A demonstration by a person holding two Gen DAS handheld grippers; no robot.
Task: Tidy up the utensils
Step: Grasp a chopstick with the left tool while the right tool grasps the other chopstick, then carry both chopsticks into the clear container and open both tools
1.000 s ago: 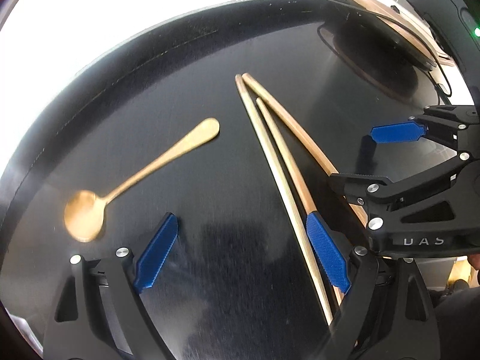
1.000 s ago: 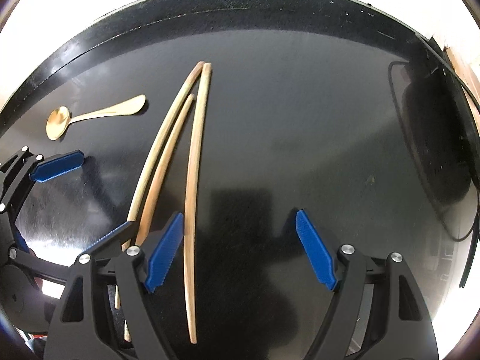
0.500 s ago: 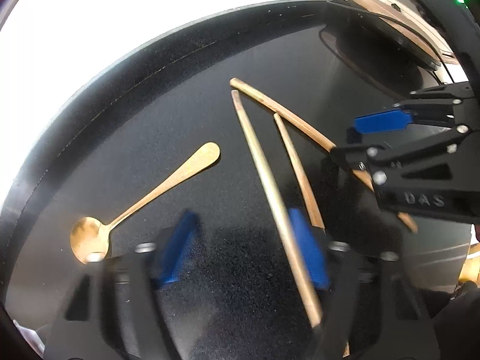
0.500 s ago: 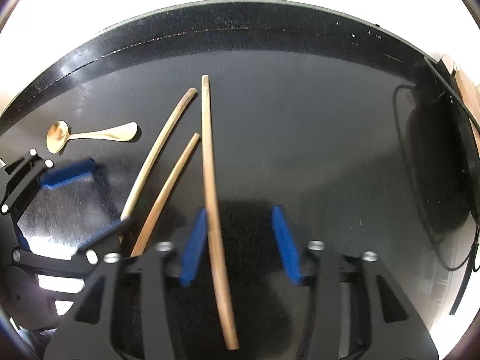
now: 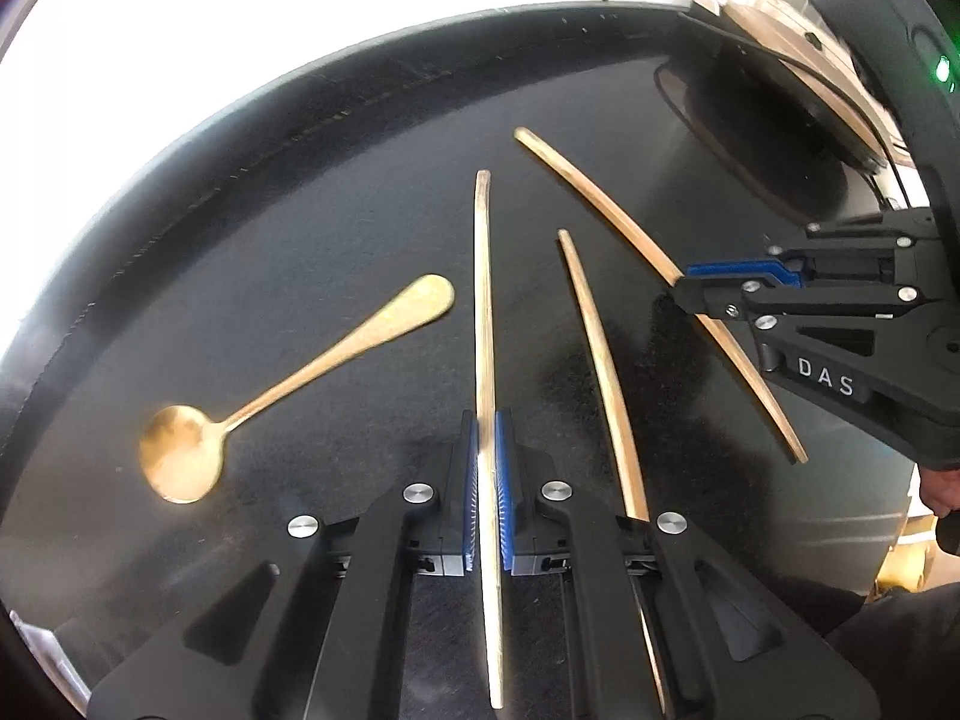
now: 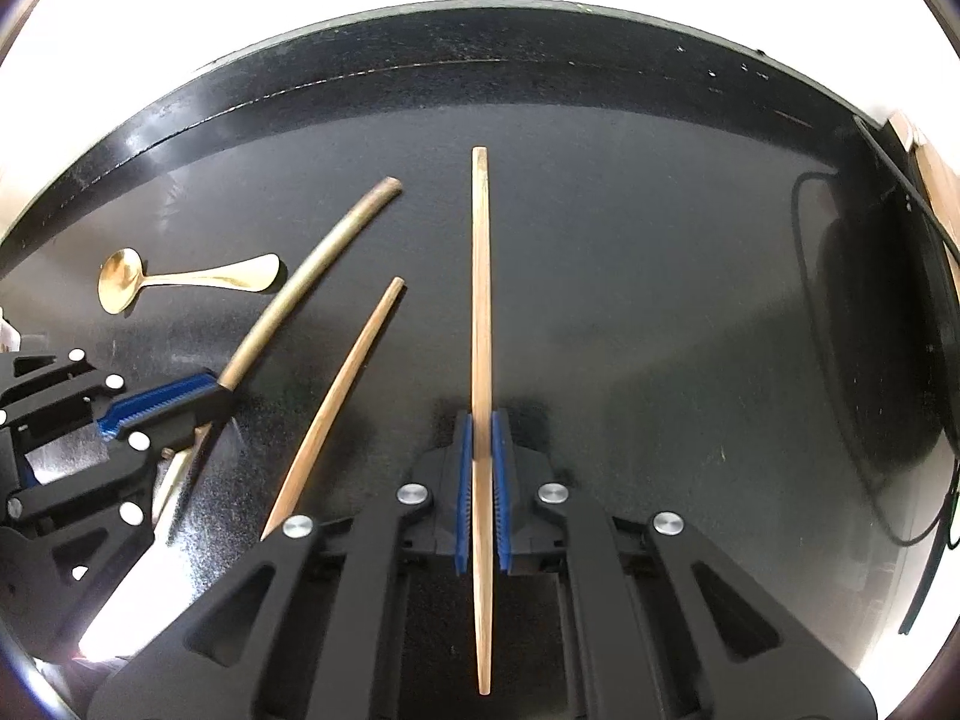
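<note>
Three wooden chopsticks and a gold spoon (image 5: pixel 288 387) are on a black table (image 5: pixel 300 228). My left gripper (image 5: pixel 487 438) is shut on one chopstick (image 5: pixel 483 288), which points forward between the blue pads. My right gripper (image 6: pixel 480 438) is shut on another chopstick (image 6: pixel 480 276); it also shows in the left wrist view (image 5: pixel 606 210). The third chopstick (image 5: pixel 600 360) lies loose on the table between the two grippers and shows in the right wrist view (image 6: pixel 348 384). The spoon (image 6: pixel 180 282) lies left of the chopsticks, bowl toward the left.
A round dark pad (image 6: pixel 870 348) with a black cable lies at the table's right side. A wooden board edge (image 5: pixel 798 66) shows at the far right corner. The table's far edge (image 6: pixel 480 18) curves across the back.
Both grippers have closed from open, each on a chopstick. The three chopsticks, bunched together before, are now spread apart.
</note>
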